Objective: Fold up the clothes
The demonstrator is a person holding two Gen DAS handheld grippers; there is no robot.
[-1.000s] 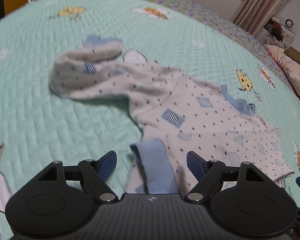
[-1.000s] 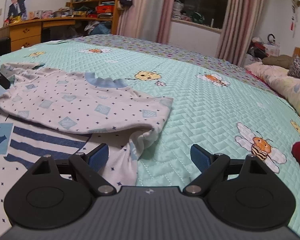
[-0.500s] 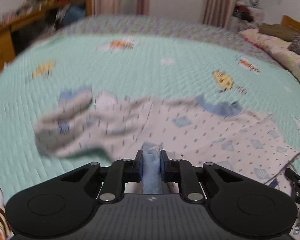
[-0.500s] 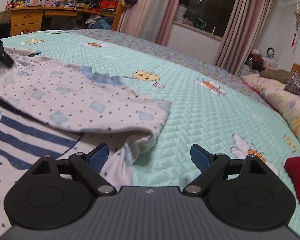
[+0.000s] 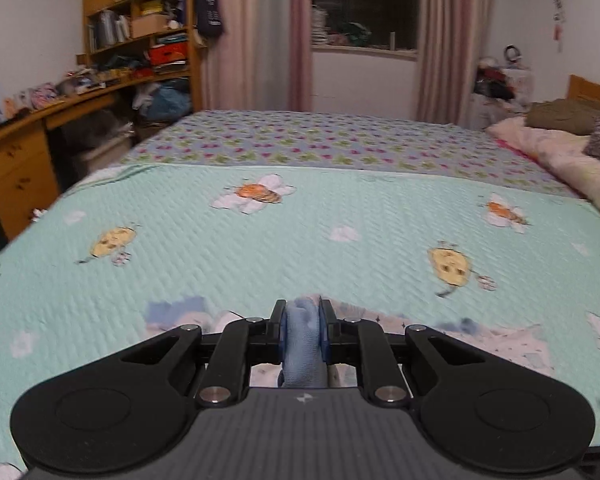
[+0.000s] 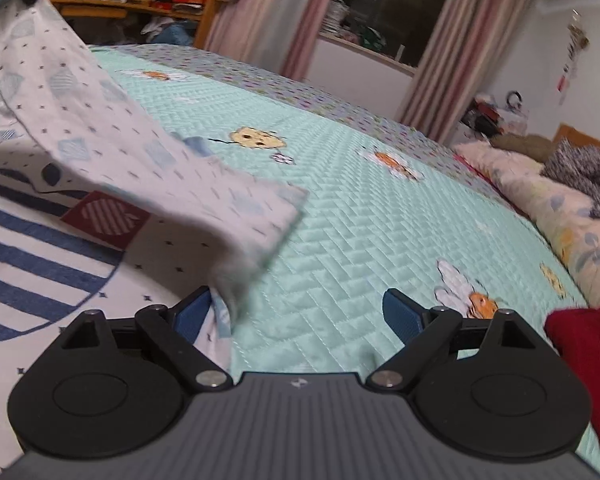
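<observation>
left gripper [image 5: 303, 334] clamps the light-blue cuff [image 5: 302, 354] of the dotted white shirt [image 6: 112, 136], raised over the bee-print quilt [image 5: 300, 232] | right gripper [image 6: 296, 314] hovers empty, fingers wide and opening | striped garment [image 6: 40, 264] lies beneath | red cloth [image 6: 580, 356] beside it

quilted mint bedspread [image 5: 340, 216] with stitched ridges and slight sheen, soft matt knit garment [image 6: 112, 136] with printed dots, ribbed blue cuff [image 5: 303, 340], matt black plastic left gripper [image 5: 303, 320] with ribbed housing, bare metal pivot pins, glossy wooden shelving [image 5: 140, 32]
</observation>
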